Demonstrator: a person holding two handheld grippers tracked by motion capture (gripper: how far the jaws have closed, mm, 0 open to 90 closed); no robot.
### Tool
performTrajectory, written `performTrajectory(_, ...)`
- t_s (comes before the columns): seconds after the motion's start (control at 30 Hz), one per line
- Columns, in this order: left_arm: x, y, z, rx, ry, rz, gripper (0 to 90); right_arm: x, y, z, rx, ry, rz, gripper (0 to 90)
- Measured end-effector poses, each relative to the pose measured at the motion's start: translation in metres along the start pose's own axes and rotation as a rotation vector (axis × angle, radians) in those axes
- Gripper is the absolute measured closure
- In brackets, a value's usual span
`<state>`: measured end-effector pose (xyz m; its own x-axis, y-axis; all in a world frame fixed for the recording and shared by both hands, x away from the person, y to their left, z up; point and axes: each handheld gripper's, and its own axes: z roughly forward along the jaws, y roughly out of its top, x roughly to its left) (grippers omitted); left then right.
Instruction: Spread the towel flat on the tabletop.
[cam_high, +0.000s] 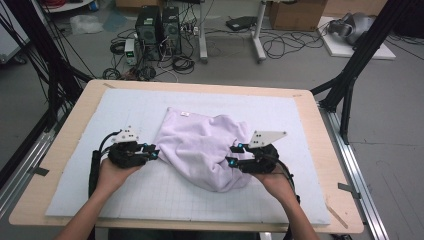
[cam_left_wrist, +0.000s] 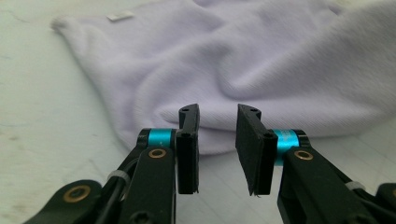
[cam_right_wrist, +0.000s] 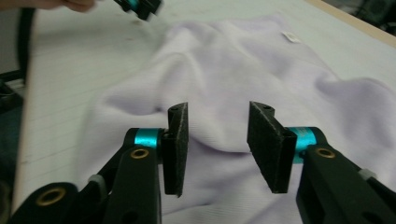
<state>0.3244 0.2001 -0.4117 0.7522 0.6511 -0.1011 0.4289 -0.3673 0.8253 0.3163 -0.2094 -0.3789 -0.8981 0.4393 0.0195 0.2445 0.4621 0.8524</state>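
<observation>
A pale lilac cloth lies bunched and loosely folded in the middle of the white gridded mat. A small white label shows near its far edge. My left gripper sits at the cloth's left edge, jaws parted, nothing pinched; in the left gripper view the cloth lies just beyond the gripper. My right gripper is at the cloth's right side, over its folds. In the right gripper view the gripper stands open above the cloth, pads not pressing it.
The mat covers a light wooden table. Black frame posts rise at both far corners. Computer towers, cables and boxes lie on the floor beyond the table.
</observation>
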Motion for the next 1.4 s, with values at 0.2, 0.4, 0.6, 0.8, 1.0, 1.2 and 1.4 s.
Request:
performTrajectory(0.2,-0.015,-0.007,0.018,0.055,-0.041,0.035,70.3,0.03,-0.012,0.001,-0.031,0.114,-0.016,49.9)
performTrajectory(0.4,-0.022,-0.002,0.035,0.053,-0.041,0.042,68.2,0.038,-0.017,0.018,0.006,0.16,-0.023,53.9)
performTrajectory(0.6,-0.023,0.002,0.036,0.044,-0.044,0.048,66.6,0.021,-0.005,0.034,0.052,0.102,-0.039,86.6)
performTrajectory(0.8,-0.023,0.003,0.031,0.014,-0.059,0.028,64.6,-0.028,-0.005,0.026,-0.017,0.001,0.118,87.0)
performTrajectory(1.0,-0.031,0.003,0.04,0.035,-0.091,0.048,65.5,-0.052,-0.024,0.045,0.067,-0.051,0.186,87.0)
performTrajectory(1.2,-0.036,0.001,0.055,0.101,-0.14,0.061,68.2,-0.044,-0.019,0.037,0.022,-0.028,0.167,73.1)
performTrajectory(1.4,-0.04,-0.001,0.066,0.124,-0.138,0.081,67.1,-0.019,-0.019,0.012,-0.009,0.027,0.097,60.4)
